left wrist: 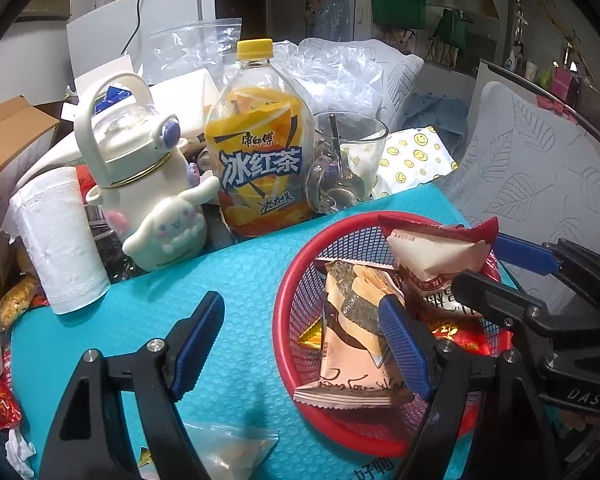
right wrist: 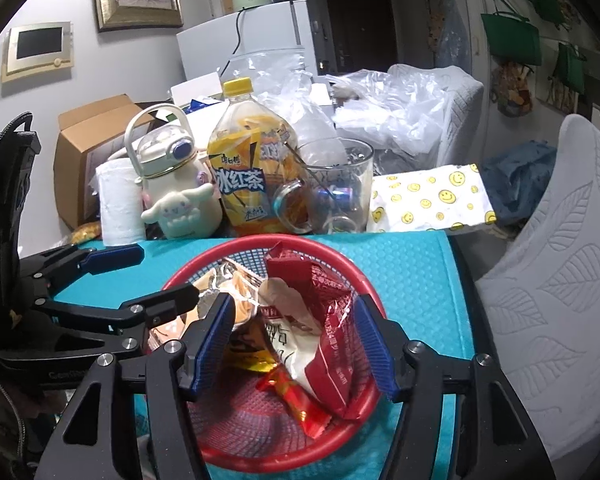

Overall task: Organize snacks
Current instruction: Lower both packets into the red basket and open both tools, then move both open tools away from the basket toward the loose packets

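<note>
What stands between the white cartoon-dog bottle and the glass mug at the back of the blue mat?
The iced tea bottle with the yellow cap stands between the white cartoon-dog bottle and the glass mug. Both wrist views show it.

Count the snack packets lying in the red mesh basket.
4 visible in the red mesh basket: a peach packet on the left, a red-and-white packet on the right, a yellow packet between them, a small red packet nearest the camera. Others may lie beneath.
</note>
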Available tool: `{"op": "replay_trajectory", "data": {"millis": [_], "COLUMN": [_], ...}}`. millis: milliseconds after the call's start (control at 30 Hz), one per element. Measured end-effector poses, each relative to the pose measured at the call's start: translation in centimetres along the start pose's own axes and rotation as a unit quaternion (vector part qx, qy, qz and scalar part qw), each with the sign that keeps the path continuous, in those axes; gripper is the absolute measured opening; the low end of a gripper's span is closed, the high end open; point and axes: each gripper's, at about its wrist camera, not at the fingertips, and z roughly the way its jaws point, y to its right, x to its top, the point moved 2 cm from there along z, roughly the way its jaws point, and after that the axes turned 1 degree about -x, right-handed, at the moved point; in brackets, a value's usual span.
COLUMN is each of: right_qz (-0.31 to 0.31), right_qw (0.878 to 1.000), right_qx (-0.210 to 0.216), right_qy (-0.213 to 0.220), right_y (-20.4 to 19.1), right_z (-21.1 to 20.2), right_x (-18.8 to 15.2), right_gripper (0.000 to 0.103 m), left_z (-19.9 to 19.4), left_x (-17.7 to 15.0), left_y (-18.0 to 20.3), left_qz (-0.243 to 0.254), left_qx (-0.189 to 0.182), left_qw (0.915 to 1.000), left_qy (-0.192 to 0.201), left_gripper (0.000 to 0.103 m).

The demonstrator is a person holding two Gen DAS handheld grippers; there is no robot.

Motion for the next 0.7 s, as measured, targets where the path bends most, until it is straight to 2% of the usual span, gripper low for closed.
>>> {"op": "replay_trajectory", "data": {"millis": [333,700], "right_qz": [-0.004,-0.024], "right_qw": [1.000,0.999], "right_qx": [-0.005,-0.003], "right_qy": [0.013,0.038], "right_y": [-0.7,-3.1], "right_z": [-1.9,-6.1], "right_x": [0.6,1.4], "right_gripper": [0.062,0.062], "left_z": [-2.5,-8.4], "left_x": [0.3,0.9], "left_y": [-0.4,-0.5], "left_qz": [-0.005,-0.002], "left_qx": [0.000,0.012], "left_qw": [0.9998,0.9981], "left_qy": [0.017,0.061], "left_gripper": [0.079,0.079]}}
